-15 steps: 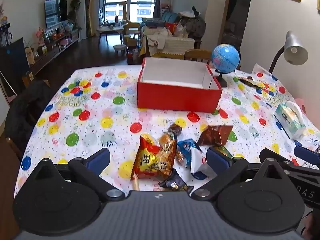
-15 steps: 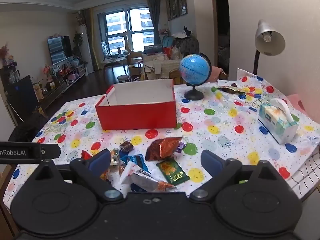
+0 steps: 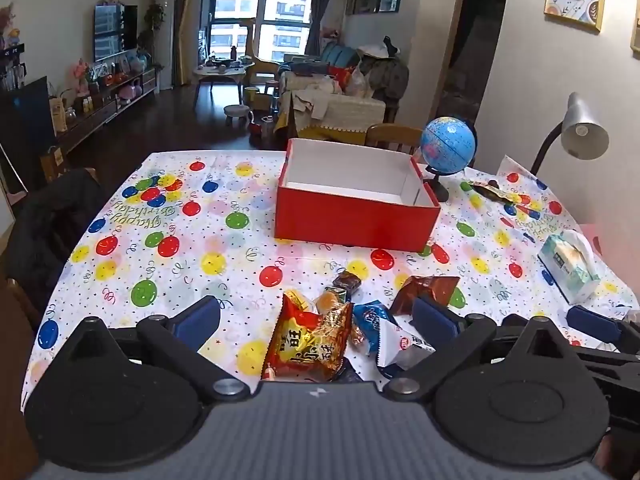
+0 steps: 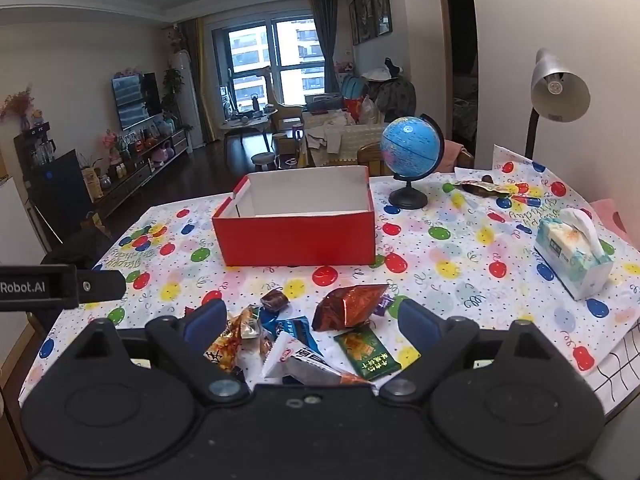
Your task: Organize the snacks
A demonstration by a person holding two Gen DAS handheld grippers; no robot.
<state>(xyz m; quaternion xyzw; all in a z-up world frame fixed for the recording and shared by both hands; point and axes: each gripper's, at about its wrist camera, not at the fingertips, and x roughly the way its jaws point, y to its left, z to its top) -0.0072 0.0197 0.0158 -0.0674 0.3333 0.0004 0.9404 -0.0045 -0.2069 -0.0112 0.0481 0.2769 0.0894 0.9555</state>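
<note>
A heap of wrapped snacks lies near the table's front edge: a red-and-gold bag [image 3: 308,344], a brown foil packet [image 3: 430,286] [image 4: 348,306], a white pouch [image 3: 400,346] [image 4: 300,358], a green packet [image 4: 368,352] and a small dark candy [image 3: 347,280] [image 4: 275,300]. Behind it stands an empty red box [image 3: 356,220] [image 4: 298,242] with a white inside. My left gripper [image 3: 316,320] hovers open over the heap, gripping nothing. My right gripper [image 4: 312,320] is open too, above the same heap. The right gripper's blue pad [image 3: 592,322] shows at the left wrist view's edge.
A balloon-print cloth [image 3: 180,240] covers the table. A blue globe [image 3: 448,146] [image 4: 412,152] stands right of the box, a tissue pack [image 3: 568,268] [image 4: 572,256] and desk lamp [image 4: 558,92] farther right. A dark wrapper [image 4: 484,188] lies at the back. A dark-draped chair [image 3: 44,232] sits left.
Both views have shifted only slightly; the heap and box stay put and both grippers stay open.
</note>
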